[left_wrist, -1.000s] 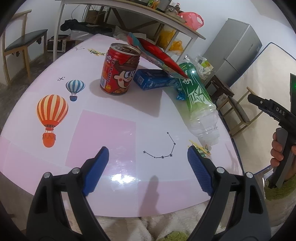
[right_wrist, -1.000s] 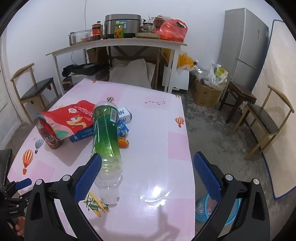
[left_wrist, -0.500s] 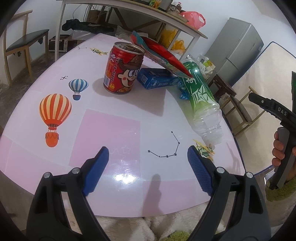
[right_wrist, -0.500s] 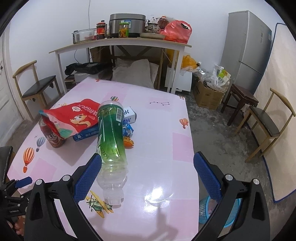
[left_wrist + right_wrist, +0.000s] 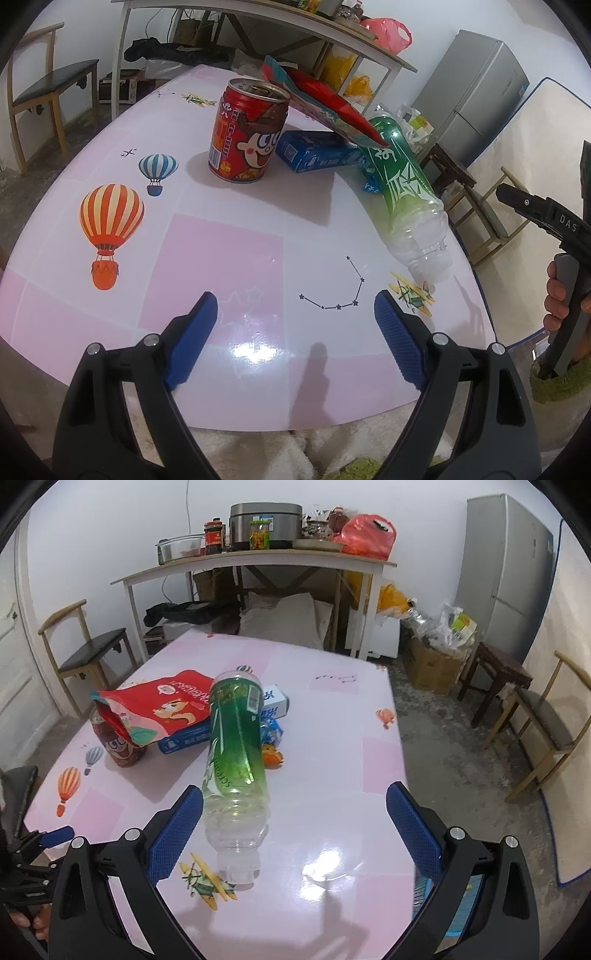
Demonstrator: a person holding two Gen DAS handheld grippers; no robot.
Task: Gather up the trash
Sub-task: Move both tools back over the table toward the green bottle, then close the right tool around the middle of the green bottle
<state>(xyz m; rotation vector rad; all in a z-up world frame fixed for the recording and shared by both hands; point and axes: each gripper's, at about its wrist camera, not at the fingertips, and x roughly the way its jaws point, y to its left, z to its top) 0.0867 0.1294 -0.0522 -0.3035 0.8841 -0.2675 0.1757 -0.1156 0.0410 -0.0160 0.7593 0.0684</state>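
On the pink table (image 5: 332,709) in front of me lies the trash, all in one bunch. The green plastic bottle (image 5: 236,746) is on its side, with its open neck pointing at me near the close edge. Its far end rests against a blue box (image 5: 192,738) and some small blue and orange wrappers (image 5: 271,738). A red snack bag (image 5: 162,705) leans over the box and sits on top of the red drink can (image 5: 247,133), which stands up straight. The can is a little apart from the bottle, with bare table between them.

My right tongs (image 5: 295,834) are wide open with nothing in them. The bottle's clear neck end sits just inside the left blue pad (image 5: 173,838), and I cannot tell if it touches. There is a lot of bare table under the right pad, up to the table's right edge.

My left tongs (image 5: 295,339) are wide open too, holding nothing. They hang over bare pink table near the close edge, well away from the can. Picture balloons (image 5: 110,229) are on the table to the left.

Past the right edge is open floor, with a wooden chair (image 5: 546,723) and a gray fridge (image 5: 506,576) farther off. A blue bin (image 5: 458,901) peeks out below the close right corner.
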